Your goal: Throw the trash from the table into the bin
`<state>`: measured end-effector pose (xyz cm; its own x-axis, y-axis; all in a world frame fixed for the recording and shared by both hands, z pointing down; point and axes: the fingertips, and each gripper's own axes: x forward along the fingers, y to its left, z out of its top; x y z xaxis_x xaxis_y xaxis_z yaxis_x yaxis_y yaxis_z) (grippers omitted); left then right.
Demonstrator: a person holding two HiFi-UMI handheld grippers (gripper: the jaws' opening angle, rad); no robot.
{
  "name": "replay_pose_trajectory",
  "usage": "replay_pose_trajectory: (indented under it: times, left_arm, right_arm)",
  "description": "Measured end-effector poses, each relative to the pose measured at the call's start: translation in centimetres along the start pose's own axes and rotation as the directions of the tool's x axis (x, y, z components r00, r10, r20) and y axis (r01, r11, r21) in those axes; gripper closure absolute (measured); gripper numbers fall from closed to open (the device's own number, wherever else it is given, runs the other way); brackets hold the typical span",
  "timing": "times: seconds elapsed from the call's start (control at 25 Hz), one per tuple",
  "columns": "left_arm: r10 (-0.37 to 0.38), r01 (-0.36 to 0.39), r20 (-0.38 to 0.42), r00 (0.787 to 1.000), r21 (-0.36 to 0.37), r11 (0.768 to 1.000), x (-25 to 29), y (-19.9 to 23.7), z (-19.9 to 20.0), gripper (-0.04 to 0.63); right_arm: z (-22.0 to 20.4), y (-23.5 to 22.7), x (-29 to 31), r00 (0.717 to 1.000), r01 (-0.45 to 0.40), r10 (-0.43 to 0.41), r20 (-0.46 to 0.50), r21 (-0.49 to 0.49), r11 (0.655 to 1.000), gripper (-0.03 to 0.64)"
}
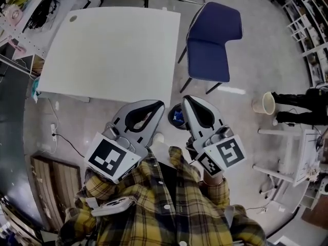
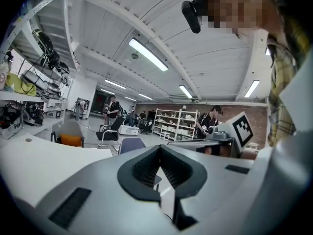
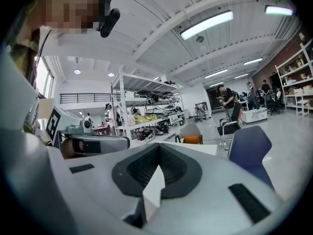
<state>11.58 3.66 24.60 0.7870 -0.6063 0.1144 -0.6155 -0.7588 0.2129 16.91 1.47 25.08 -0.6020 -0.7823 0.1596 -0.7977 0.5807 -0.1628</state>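
1. Pale grey workshop floor fills the head view. On it stands a square white-topped table (image 1: 110, 50) with a blue padded chair (image 1: 210, 42) just beside its right edge.
2. No trash shows on the tabletop; only a small round mark (image 1: 73, 18) sits near its far left corner.
3. A dark round container with something blue inside (image 1: 177, 116), which I take for the bin, stands on the floor off the table's near right corner. It lies between the two gripper tips, below them.
4. The left gripper (image 1: 160, 105) (image 2: 160, 147) has its jaws together at the tips, with nothing between them.
5. The right gripper (image 1: 185, 98) (image 3: 157, 146) is likewise closed and empty.
6. The clearing looks finished or nearly so. To do this step well, sweep the whole tabletop, check that far mark, then open the jaws only over a real piece.
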Motion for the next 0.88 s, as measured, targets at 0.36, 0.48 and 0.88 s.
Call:
replay_pose_trajectory:
  times: [0.36, 0.48, 0.88]
  left_arm:
    - [0.000, 0.000, 0.017, 1.000, -0.002, 1.000, -0.2, 1.2, 0.3, 0.586]
    - [-0.007, 0.007, 0.024, 1.000, -0.001, 1.000, 0.1, 0.9, 0.3, 0.586]
    - [-0.005, 0.004, 0.028, 1.000, 0.014, 1.000, 0.6, 0.5, 0.9, 0.588]
  right_arm:
    - [0.0, 0.2, 1.1, 1.000, -0.012, 0.012, -0.008, -0.015, 1.000, 0.618]
    - [0.0, 0.1, 1.0, 1.000, -0.020, 0.020, -0.010, -0.019, 1.000, 0.618]
    - [0.4, 0.3, 0.8, 0.998, -0.055, 0.055, -0.008, -0.012, 0.998, 0.618]
